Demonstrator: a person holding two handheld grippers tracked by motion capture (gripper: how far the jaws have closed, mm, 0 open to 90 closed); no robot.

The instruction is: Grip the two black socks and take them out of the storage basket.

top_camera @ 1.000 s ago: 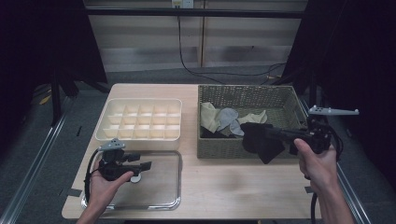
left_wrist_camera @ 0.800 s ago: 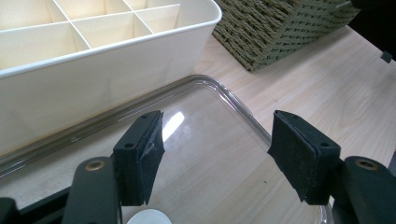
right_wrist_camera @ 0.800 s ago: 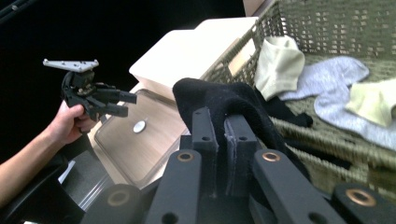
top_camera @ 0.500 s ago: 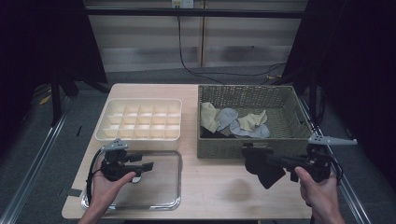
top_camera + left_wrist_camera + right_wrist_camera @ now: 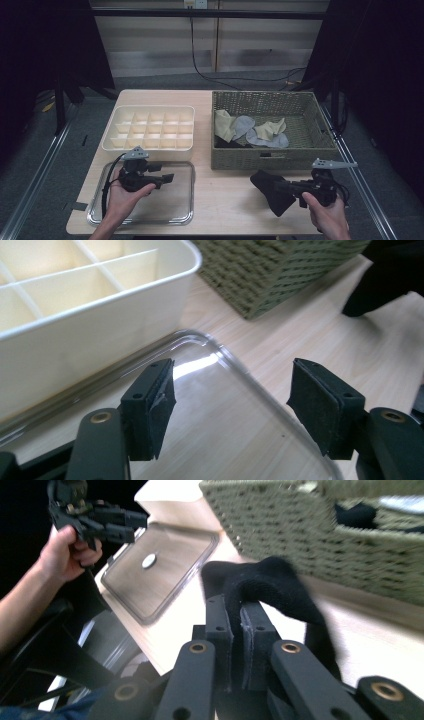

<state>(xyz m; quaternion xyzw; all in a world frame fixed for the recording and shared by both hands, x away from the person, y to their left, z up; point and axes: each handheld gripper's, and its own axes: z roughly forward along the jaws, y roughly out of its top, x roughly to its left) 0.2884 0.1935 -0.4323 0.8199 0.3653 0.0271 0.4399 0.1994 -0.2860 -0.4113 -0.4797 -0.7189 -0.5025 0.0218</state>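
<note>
**Black sock out of the basket, sorting barely begun**

Holding a black sock (image 5: 272, 191) pinched between its jaws, the right gripper (image 5: 280, 186) hangs low over the bare wood at the near right of the table (image 5: 225, 200), just in front of the wicker basket (image 5: 265, 160). In the right gripper view the two pads are pressed almost together on a fold of the dark fabric, and the rest of the sock droops off to one side (whether its toe already brushes the tabletop I cannot tell).

Over on the other side, the left gripper (image 5: 167, 177) hovers above the clear tray (image 5: 185, 217), jaws standing wide apart with nothing between them. Its own view shows the tray's glossy rim just below the pads (image 5: 150, 405) and the white wall of the divider box (image 5: 150, 147) just beside it.

As for progress, I would judge this an early stage. One sock is clear of the basket, but it has not been set down or folded. The cream compartments of the divider box look empty from above. Several pale socks (image 5: 250, 131), yellowish and grey, plus something dark beneath them, lie heaped in the basket. Most of the sorting, then, seems to be left to do.
</note>
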